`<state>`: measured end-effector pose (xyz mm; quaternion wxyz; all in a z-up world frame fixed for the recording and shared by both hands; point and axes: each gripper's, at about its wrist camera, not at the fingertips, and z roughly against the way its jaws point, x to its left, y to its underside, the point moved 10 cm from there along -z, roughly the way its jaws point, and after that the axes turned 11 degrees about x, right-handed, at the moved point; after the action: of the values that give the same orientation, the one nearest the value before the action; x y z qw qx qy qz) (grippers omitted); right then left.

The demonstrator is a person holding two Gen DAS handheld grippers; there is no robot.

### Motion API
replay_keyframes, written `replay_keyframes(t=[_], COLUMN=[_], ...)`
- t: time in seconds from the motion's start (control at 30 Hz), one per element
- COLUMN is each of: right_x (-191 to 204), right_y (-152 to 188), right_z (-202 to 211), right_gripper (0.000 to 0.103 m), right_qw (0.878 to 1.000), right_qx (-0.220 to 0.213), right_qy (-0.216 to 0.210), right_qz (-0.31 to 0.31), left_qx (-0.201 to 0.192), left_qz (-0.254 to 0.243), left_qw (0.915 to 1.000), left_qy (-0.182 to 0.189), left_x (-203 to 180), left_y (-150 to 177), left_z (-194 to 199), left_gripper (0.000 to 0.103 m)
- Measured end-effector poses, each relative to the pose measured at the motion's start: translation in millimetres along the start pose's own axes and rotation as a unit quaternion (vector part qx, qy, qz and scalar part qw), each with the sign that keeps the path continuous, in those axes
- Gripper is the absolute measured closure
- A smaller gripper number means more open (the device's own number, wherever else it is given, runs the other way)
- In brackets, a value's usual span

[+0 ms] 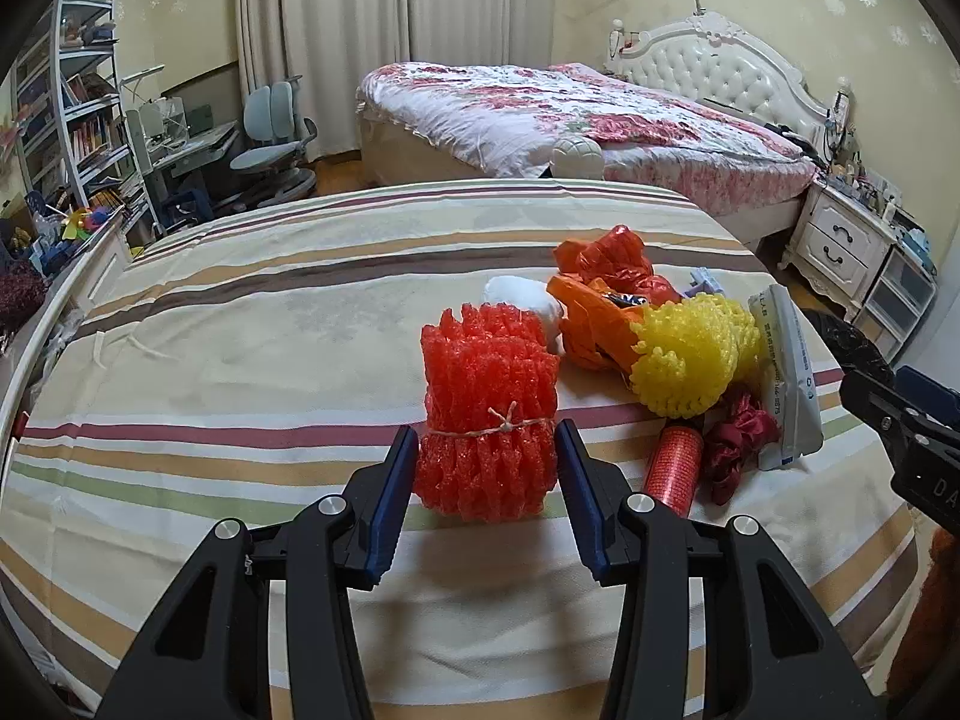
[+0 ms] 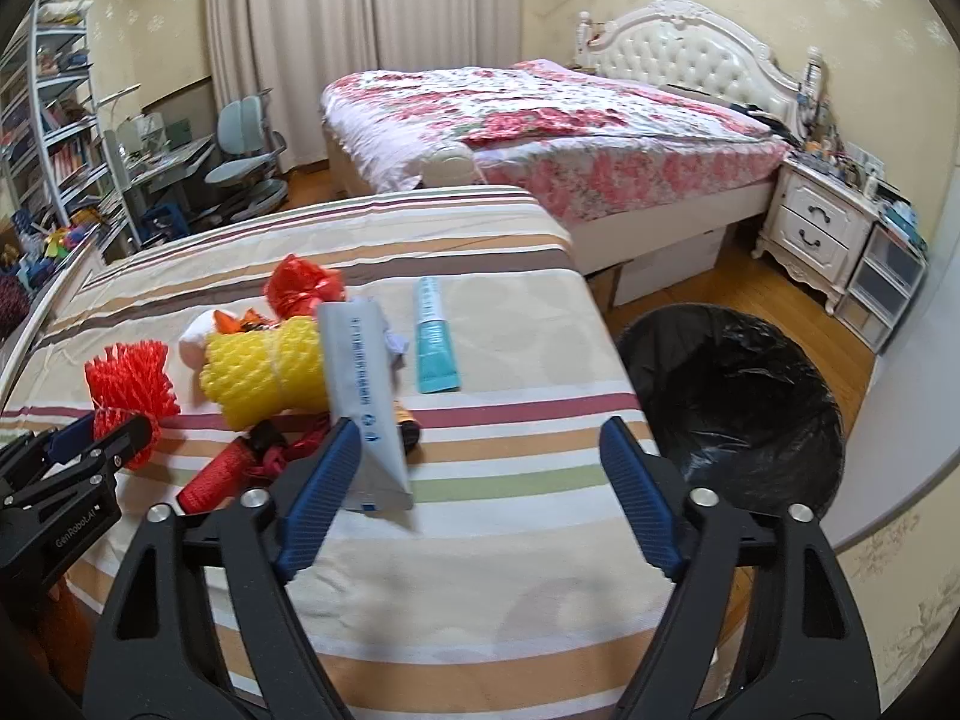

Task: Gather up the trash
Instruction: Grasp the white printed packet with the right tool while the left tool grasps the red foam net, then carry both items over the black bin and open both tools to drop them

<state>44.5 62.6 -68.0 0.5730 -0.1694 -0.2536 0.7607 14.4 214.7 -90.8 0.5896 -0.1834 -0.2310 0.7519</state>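
Left wrist view first: I see my left hand-held gripper (image 1: 486,450) set around a red foam net bundle (image 1: 487,414) tied with string, one blue finger (image 1: 393,498) at each side of it. The pads look to be just touching the foam, but I cannot tell whether they truly press on it. The bundle stands on the striped bed cover (image 1: 240,330). Just right of it lie a yellow foam net (image 1: 690,354), an orange plastic bag (image 1: 600,300), a small red roll (image 1: 672,468) and a white packet (image 1: 786,378), all bunched together. My other tool shows at the right edge.

Right wrist view: my right hand-held gripper (image 2: 480,462) stands spread, pinching nothing. Its left finger (image 2: 318,492) is right beside the white packet (image 2: 366,408); I cannot tell if they touch. A teal tube (image 2: 435,342) lies beyond, apart from the pile. A black-lined trash bin (image 2: 738,396) stands on the floor just past the bed's right edge.
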Motion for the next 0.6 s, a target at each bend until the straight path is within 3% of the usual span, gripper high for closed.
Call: replay_keyframes(t=[0.27,0.33,0.47,0.6], right_x=[33,37,39,34], right_y=[-7,-7,-5,-3], right_z=[-12,-15,-23,-16], right_gripper=[0.042,0.05,0.076,0.078], right_qw=[0.999,0.999,0.999,0.999], right_qx=[0.004,0.007,0.018,0.008], right_qy=[-0.01,-0.011,-0.021,-0.02], right_qz=[0.038,0.043,0.042,0.033], left_qx=[-0.009,-0.006,-0.001,-0.001], left_qz=[0.011,0.015,0.016,0.016], left_qw=[0.9998,0.9998,0.9998,0.9999], left_qy=[-0.016,-0.014,-0.009,-0.003], left_x=[20,22,22,19], left_y=[-3,-3,-1,-1], left_z=[4,2,-1,-2], left_gripper=[0.056,0.056,0.056,0.056])
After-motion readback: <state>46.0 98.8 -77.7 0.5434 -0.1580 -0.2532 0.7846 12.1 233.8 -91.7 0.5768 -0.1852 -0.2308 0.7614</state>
